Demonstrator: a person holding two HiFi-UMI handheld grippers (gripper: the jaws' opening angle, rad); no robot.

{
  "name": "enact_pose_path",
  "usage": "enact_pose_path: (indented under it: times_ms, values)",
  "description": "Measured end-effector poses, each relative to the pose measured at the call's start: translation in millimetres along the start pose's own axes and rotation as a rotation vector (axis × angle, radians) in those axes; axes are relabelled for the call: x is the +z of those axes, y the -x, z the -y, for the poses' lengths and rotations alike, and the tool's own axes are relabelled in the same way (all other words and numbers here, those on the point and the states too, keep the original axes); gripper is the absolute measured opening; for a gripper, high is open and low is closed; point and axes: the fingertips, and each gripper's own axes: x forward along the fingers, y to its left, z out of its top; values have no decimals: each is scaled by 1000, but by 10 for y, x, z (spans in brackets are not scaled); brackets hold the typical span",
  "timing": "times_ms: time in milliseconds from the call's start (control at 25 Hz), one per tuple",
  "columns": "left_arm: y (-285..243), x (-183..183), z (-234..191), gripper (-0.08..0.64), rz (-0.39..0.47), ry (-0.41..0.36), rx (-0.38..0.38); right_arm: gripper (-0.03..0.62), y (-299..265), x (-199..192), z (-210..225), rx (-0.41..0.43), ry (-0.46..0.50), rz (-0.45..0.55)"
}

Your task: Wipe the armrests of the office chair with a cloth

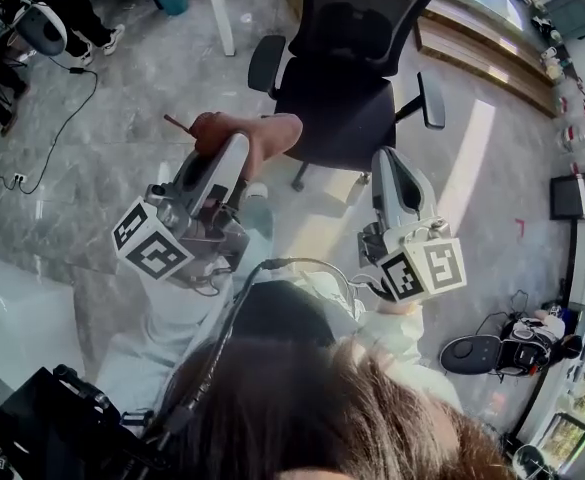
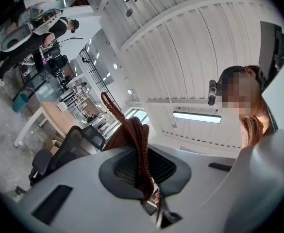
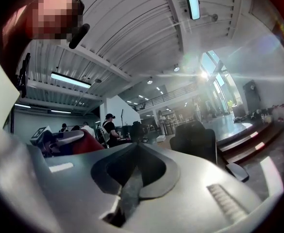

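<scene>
Left gripper [image 1: 234, 153] in the head view points toward 12 o'clock. Its jaws are pinched on a red-brown cloth [image 1: 262, 133]. The cloth bunches at the tip, just short of the black office chair [image 1: 347, 78]. The left-hand armrest [image 1: 265, 63] is at 12 o'clock from the cloth, near but not touching. The right gripper [image 1: 387, 163] points the same way, and the right-hand armrest [image 1: 432, 98] is at 1 o'clock from it. Grey floor [image 1: 142, 88] lies open at 9 o'clock from the chair. A white table leg [image 1: 222, 13] stands at 11 o'clock, and a wooden step [image 1: 472, 43] runs past at 1 o'clock. Both arms are in pale sleeves [image 1: 162, 338], bent and close to the body.

In the left gripper view, the jaws are closed tight on the cloth [image 2: 134, 144], which sticks up in a thin strip. The chair [image 2: 66, 152] sits low at 9 o'clock.

In the right gripper view, the jaws are pressed together with nothing between them. The chair [image 3: 196, 141] is at 2 o'clock, apart from the tip. The small dark pad [image 3: 237, 172] beside it may be an armrest, but the glare makes it hard to tell.
</scene>
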Motion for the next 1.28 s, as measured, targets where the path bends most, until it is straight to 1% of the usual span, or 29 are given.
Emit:
enact_pose_path:
  times_ms: [120, 280, 400, 520, 640, 800, 920, 1000, 1040, 1160, 1200, 1280]
  values:
    - [-174, 88, -521, 23, -17, 5, 12, 2, -507, -187, 110, 5, -9, -18]
    - [-539, 401, -1255, 23, -49, -3, 35, 2, -1298, -245, 253, 6, -21, -41]
    - [-878, 622, -1896, 23, -115, -5, 54, 2, -1909, -290, 406, -17, -44, -71]
    - [-1198, 720, -2550, 23, -197, -9, 73, 2, -2417, -415, 588, -48, -64, -99]
    - [-1523, 677, -3138, 23, -292, -11, 94, 2, -2739, -591, 792, -84, -99, -136]
    - [-1912, 425, -3863, 23, -429, -8, 112, 2, -2955, -918, 1074, -110, -157, -223]
    - [-2171, 262, -4410, 23, -519, -31, 167, 2, -3037, -1086, 1292, -123, -193, -269]
    - [-2337, 185, -4768, 23, -584, -87, 225, 2, -3090, -1166, 1415, -126, -219, -296]
    - [-2423, 156, -4935, 23, -615, -131, 254, 2, -3119, -1198, 1475, -128, -229, -308]
    - [-2676, 45, -5412, 23, -711, -314, 329, 2, -3215, -1289, 1630, -138, -251, -333]
    - [-2755, -39, -5553, 23, -757, -380, 339, 2, -3240, -1317, 1666, -140, -258, -339]
    - [-2905, -299, -5807, 23, -875, -523, 324, 2, -3275, -1366, 1718, -141, -270, -346]
